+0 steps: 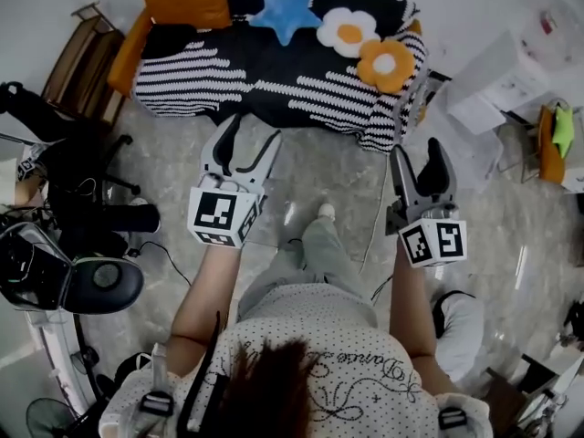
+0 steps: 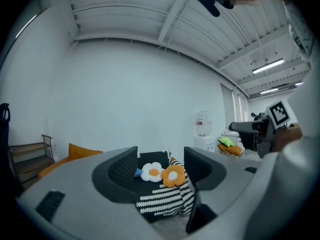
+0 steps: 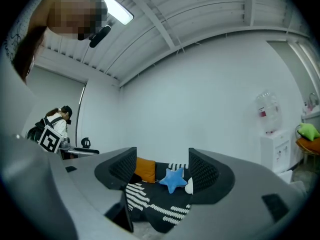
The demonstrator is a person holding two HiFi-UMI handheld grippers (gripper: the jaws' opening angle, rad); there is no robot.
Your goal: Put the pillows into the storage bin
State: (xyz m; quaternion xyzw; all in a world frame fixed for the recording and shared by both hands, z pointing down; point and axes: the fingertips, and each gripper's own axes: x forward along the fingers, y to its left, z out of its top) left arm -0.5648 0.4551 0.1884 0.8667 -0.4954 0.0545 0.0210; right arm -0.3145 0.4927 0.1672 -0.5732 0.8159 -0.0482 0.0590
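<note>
**While both grippers stand spread and empty, the pillows lie on the sofa**

Three shaped pillows sit on the sofa (image 1: pixel 274 89), which is draped in a black blanket with white stripes. A blue star pillow (image 1: pixel 286 12) lies near the sofa's middle, against its back. Just to the star's right is a white flower pillow (image 1: pixel 348 31). An orange flower pillow (image 1: pixel 385 65) touches it, nearer the sofa's right front corner. A plain orange cushion (image 1: pixel 187 1) leans at the sofa's left end, well apart from the star.

In front of the sofa, over the pale marbled floor (image 1: pixel 328 167), the person holds both tools pointing at it. The left gripper (image 1: pixel 255 128) reaches close to the sofa's front edge, left of centre. Its jaws are wide apart with nothing between the pads. Its own view frames the two flower pillows far off in the gap. The right gripper (image 1: pixel 417 146) hovers just off the sofa's right front corner, jaws likewise spread and pinching nothing. Its own view looks between them to the star pillow and the orange cushion. Each tool carries its marker cube at the rear, over the person's forearm.

A wooden shelf (image 1: pixel 78 62) stands left of the sofa, and a black office chair (image 1: pixel 55 144) sits in front of that. A white water dispenser (image 2: pixel 203 134) stands right of the sofa.
</note>
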